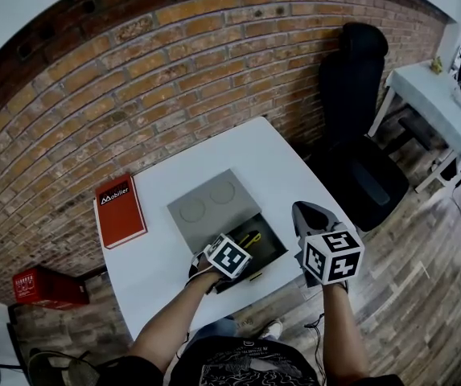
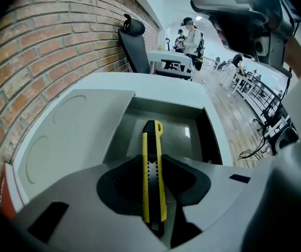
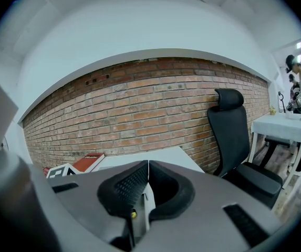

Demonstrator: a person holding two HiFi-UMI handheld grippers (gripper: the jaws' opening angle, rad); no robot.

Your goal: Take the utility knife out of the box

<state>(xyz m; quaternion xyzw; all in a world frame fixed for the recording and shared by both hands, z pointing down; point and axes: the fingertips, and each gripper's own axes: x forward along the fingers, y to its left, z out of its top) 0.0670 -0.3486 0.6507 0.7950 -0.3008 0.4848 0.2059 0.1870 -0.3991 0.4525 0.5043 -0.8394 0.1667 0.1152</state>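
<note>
Left claw (image 2: pixel 153 164) pinches the yellow utility knife (image 2: pixel 152 138) by its sides, the knife inside the open box (image 2: pixel 216 140) on the white bench (image 1: pixel 154 256). Right claw (image 3: pixel 148 168), pressed together and empty, hovers at the box's 3 o'clock.

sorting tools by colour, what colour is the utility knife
The utility knife is yellow with a black middle; best in the left gripper view.

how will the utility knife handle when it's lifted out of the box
Probably stiff: the utility knife looks like a straight, hard body. Likely light: it is slim beside the left gripper closed on its sides. Its smooth yellow edges might slip if tilted.
</note>
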